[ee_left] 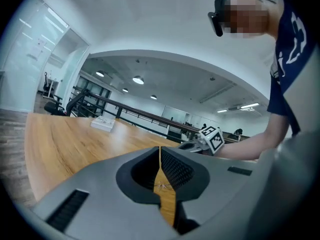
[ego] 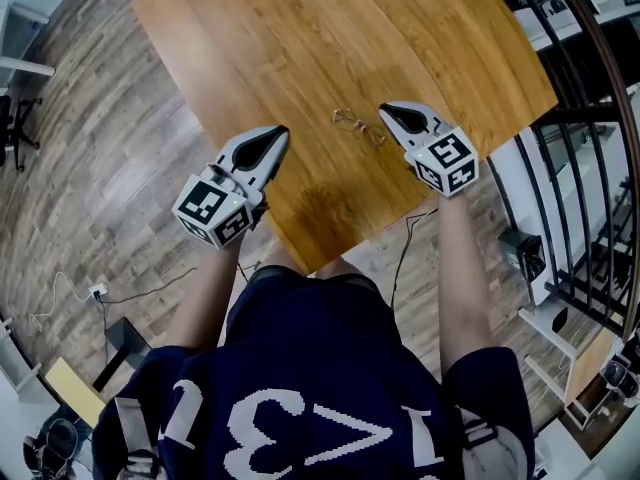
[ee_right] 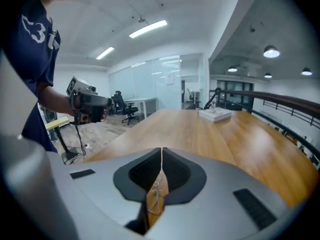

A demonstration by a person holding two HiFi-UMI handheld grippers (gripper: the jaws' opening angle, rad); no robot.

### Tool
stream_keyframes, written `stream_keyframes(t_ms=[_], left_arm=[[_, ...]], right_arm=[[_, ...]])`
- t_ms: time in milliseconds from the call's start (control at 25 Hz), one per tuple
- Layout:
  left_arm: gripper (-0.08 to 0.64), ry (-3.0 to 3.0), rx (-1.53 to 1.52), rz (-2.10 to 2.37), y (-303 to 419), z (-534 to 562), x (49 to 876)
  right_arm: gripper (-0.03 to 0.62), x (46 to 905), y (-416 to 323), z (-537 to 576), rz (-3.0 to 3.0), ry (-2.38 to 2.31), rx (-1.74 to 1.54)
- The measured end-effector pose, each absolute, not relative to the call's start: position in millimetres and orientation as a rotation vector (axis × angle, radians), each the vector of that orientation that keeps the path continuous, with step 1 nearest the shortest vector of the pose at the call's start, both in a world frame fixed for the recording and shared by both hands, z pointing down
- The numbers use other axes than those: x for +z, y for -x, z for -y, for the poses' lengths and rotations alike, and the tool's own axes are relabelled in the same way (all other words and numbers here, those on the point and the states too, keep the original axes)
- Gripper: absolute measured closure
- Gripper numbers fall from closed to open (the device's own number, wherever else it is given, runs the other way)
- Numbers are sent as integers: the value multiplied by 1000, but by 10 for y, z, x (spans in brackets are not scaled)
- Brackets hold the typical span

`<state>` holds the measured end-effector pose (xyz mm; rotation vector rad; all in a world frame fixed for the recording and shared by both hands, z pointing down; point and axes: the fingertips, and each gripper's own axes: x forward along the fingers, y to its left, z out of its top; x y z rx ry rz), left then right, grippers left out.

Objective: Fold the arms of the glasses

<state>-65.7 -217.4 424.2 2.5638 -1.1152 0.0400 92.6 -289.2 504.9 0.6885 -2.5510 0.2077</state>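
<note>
Thin wire-framed glasses (ego: 358,126) lie on a wooden table (ego: 300,48), just beside the tip of the right gripper (ego: 389,111). The left gripper (ego: 277,134) is further off on the other side. Both grippers have their jaws closed together, with nothing between them.

Tabletop (ego: 300,28): light-brown wood grain, rounded corners, standing on a grey plank floor (ego: 110,158).
Lying on it:
- one pair of thin wire-framed glasses (ego: 358,126), near the edge closest to the person
- one flat white object (ee_right: 215,114), box or book undetermined, well apart toward the far end
</note>
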Motion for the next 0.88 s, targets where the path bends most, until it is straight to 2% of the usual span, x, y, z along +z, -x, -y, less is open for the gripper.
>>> stream_keyframes(t_ms=[360,880], left_arm=[[537,-2683,8,1263,731,2301,3790],[537,-2770,-68,1352,728,2156,3359]], right_arm=[[565,4032,-1342,2341,2567,-1105,-23],[566,3137,-1690,1938,2614,-1645,-59]])
